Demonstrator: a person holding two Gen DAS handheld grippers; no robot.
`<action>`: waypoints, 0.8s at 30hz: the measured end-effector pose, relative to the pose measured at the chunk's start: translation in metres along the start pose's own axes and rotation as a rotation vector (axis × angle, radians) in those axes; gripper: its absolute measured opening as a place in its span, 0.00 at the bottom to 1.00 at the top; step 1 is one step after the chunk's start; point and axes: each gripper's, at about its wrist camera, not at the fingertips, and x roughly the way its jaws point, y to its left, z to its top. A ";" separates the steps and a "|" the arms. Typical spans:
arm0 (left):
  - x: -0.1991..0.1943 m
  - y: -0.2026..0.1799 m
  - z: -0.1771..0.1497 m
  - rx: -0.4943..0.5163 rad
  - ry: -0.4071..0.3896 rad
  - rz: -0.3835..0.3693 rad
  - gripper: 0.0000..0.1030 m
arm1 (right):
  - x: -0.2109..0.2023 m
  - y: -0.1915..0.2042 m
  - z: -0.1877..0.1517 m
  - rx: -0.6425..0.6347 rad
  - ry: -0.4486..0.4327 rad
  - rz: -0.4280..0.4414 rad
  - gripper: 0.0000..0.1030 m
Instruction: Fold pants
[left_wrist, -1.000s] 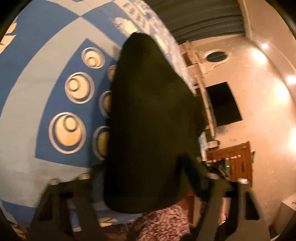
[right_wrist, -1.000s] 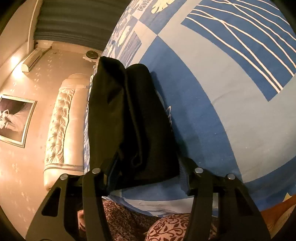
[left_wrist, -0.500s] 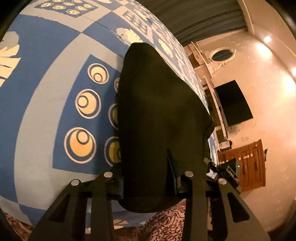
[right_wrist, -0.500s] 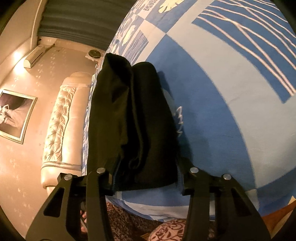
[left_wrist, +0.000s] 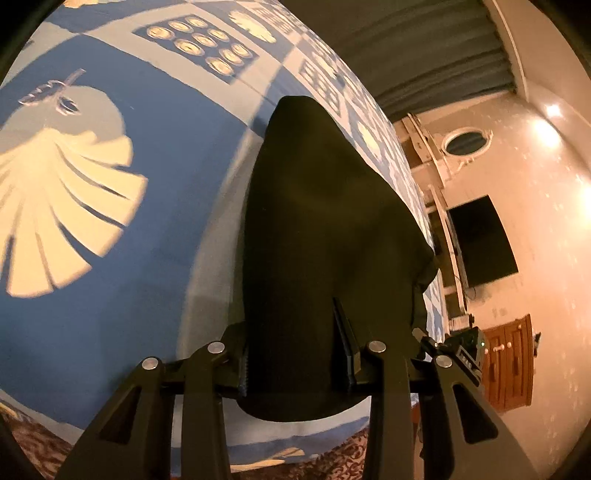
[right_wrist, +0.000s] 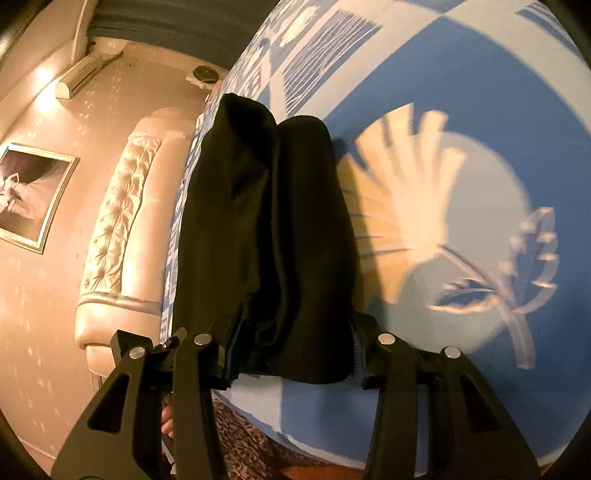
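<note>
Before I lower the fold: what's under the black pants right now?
Under the black pants only the blue patterned bedspread shows, visible all around them. The patch directly beneath is covered, so anything there can't be seen.

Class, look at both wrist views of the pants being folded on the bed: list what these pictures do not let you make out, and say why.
- Left wrist view: the bedspread under the black pants is hidden by the cloth; the left claw has the hem between its fingers.
- Right wrist view: the inner fingertips of the right claw are covered by the pants.
- Right wrist view: the leaf print is motion-blurred.
</note>
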 end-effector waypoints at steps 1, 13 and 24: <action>-0.003 0.003 0.002 -0.002 -0.006 0.003 0.35 | 0.006 0.003 0.000 -0.001 0.004 0.005 0.43; -0.019 0.017 0.000 0.004 0.002 -0.019 0.38 | 0.031 0.012 0.000 -0.019 0.028 0.037 0.42; -0.036 0.016 0.001 0.218 0.037 -0.059 0.74 | 0.030 0.025 -0.001 -0.120 0.078 0.044 0.75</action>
